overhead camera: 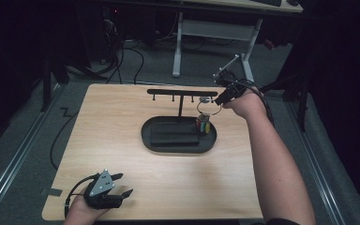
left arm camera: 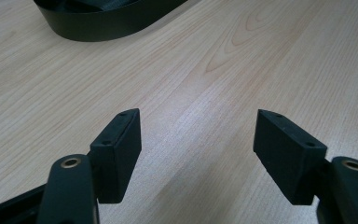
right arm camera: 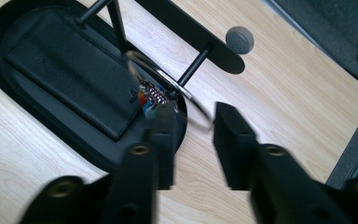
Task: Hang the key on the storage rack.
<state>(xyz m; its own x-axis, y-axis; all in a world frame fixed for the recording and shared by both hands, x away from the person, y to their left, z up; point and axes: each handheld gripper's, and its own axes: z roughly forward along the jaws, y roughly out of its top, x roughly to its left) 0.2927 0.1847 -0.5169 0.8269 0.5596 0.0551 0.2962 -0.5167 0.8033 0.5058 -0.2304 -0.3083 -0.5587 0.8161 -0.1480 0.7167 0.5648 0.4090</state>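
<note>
Right gripper view: the key ring point(right arm camera: 168, 88) is seen hung on the rack point(right arm camera: 200, 39), just beyond the spread fingers point(right arm camera: 235, 140), so withdrawal is judged next.

Pale wood-grain table point(left arm camera: 223, 70), matt black tray point(overhead camera: 150, 140), shiny metal ring point(right arm camera: 168, 79)

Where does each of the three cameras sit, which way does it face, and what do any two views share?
High view: above the person's side, facing forward and down on the light wooden table; both forearms, left gripper, right gripper.
Left gripper view: on that gripper, low over the table; open black jaws.
Right gripper view: facing down at the metal key ring with coloured tags on the black T-shaped hook stand; parted jaws.
Shared: black oval tray, in all three.
</note>
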